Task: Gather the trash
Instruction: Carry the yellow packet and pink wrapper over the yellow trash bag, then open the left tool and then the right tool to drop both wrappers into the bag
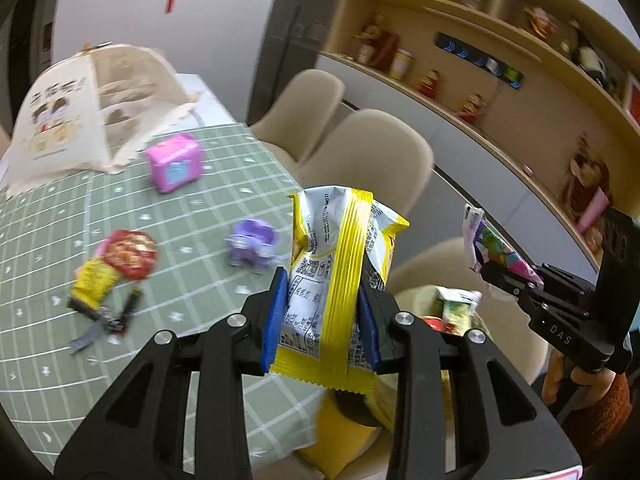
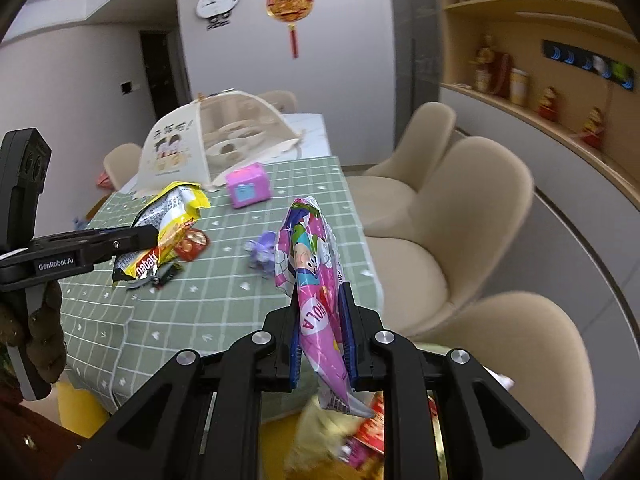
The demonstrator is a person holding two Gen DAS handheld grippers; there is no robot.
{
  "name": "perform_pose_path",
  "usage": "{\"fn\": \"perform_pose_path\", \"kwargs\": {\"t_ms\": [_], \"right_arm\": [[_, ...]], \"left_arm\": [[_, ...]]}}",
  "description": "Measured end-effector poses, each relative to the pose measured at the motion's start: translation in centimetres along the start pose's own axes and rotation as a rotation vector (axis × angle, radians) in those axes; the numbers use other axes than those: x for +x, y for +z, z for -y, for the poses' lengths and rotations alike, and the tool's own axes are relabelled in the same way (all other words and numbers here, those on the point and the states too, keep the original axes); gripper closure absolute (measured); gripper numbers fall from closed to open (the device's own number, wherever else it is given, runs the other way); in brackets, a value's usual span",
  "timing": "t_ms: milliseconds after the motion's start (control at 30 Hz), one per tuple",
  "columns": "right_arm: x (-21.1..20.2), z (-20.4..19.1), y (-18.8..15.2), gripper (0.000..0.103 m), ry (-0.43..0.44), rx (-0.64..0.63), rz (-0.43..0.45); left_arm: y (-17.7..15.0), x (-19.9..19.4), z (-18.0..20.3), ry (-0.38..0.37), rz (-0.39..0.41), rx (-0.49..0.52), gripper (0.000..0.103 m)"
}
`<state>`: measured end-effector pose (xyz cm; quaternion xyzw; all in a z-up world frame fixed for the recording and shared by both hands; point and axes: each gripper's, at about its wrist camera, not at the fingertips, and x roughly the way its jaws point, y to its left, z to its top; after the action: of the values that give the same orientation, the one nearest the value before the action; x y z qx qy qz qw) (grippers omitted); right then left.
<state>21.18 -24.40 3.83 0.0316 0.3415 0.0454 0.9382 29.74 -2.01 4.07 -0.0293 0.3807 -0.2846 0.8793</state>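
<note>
A table covered by a green cloth with a white grid is seen, and three beige chairs are drawn up along its right edge. Behind them a wall shelf is lined with small figurines and jars. At the far end of the table a cream mesh food cover printed with cartoon figures is stood over some dishes; its writing is too blurred to be read. On the far wall a panda-shaped clock and a red and gold hanging ornament are mounted.

Near the middle of the table a pink toy box is placed, and a small purple toy is seen closer to the right edge. Toward the left edge a heap of loose wrappers, red, yellow and black, is left lying on the cloth.

The left gripper is held off the table's right edge, and a yellow and white snack wrapper is pinched upright between its blue pads; "Production Date" and a QR code can be made out on its back, and "nabati" on its front in the right wrist view. "GenRobot.AI" is printed on this gripper's side.

The right gripper is closed tight on a pink cartoon wrapper, on which the letters "HOLA" can be read. "DAS" is marked on its body. Below both grippers, off the table's near corner, more crumpled wrappers are seen piled, blurred.
</note>
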Motion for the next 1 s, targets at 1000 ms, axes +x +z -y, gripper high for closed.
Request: {"fn": "perform_pose_path", "kwargs": {"t_ms": [1000], "right_arm": [[-7.4, 12.6, -8.8, 0.086, -0.199, 0.234, 0.02]], "left_arm": [[-6.2, 12.9, 17.0, -0.241, -0.283, 0.185, 0.072]]}}
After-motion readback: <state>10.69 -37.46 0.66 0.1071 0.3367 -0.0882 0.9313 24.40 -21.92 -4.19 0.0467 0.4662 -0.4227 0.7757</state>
